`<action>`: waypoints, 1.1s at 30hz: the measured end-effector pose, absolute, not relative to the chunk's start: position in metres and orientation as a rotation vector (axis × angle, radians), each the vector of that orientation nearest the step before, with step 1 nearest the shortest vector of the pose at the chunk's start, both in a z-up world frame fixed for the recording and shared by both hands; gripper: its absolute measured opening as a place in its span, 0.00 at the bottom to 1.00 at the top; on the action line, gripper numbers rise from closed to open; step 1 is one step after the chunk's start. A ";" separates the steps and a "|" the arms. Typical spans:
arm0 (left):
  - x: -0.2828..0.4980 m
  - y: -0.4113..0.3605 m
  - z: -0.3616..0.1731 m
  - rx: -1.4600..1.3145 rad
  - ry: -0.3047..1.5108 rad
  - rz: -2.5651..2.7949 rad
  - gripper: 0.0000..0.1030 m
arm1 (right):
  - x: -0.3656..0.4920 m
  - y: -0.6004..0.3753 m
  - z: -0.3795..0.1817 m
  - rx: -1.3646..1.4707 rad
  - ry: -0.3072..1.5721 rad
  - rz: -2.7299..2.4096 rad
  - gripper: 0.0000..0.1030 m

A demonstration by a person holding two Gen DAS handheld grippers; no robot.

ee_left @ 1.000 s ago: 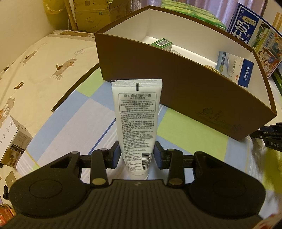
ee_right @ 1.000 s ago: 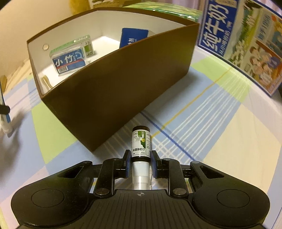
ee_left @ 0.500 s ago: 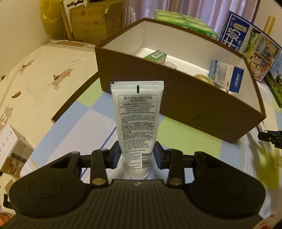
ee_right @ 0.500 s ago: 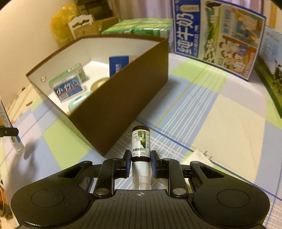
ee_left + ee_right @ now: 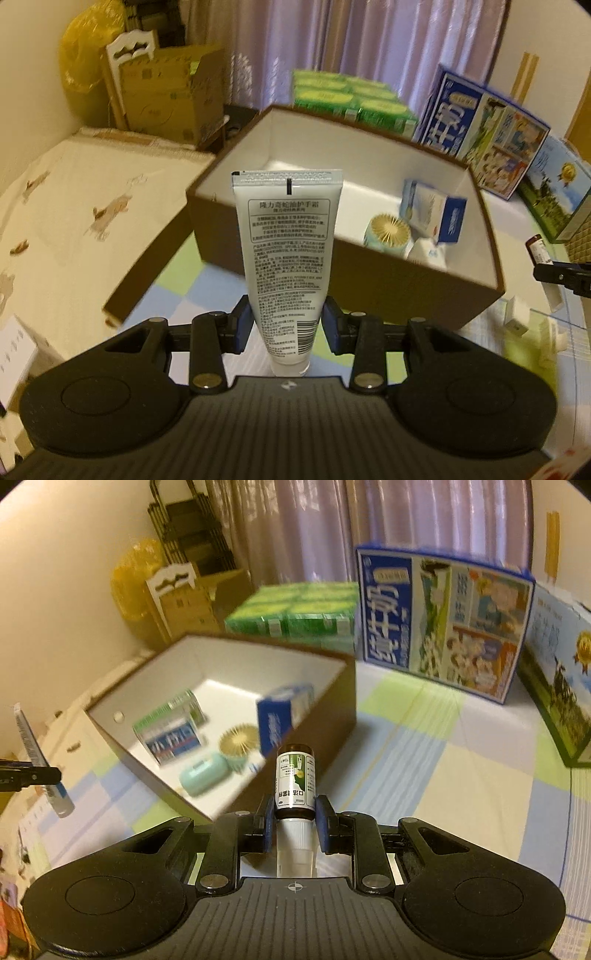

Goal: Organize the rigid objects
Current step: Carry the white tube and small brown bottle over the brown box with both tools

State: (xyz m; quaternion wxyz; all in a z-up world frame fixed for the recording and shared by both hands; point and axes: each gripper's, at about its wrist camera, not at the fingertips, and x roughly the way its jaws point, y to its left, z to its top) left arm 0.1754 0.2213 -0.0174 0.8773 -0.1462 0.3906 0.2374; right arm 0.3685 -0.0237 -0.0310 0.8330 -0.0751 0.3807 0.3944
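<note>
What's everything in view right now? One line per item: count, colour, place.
brown box: 1, brown outside, white inside, open, on the checked cloth
checked cloth: 1, blue, green and white, under the box
blue-white carton: 1, in the box
green-blue carton: 1, in the box
round tub of sticks: 1, pale teal, in the box
mint case: 1, in the box
milk cartons: 2, blue printed, behind the box
green packs: one stack, behind the box
cardboard box: 1, tan, far left
tube: 1, white, in the left gripper
small bottle: 1, brown, green-white label, in the right gripper
</note>
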 end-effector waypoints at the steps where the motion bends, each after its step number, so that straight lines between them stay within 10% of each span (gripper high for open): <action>1: 0.177 0.224 -0.013 -0.294 0.809 0.489 0.33 | 0.369 -0.020 -0.027 -0.152 0.802 0.842 0.19; 33: 0.373 0.300 -0.016 -0.215 0.857 0.162 0.33 | 0.449 0.160 -0.040 -0.129 0.832 0.827 0.19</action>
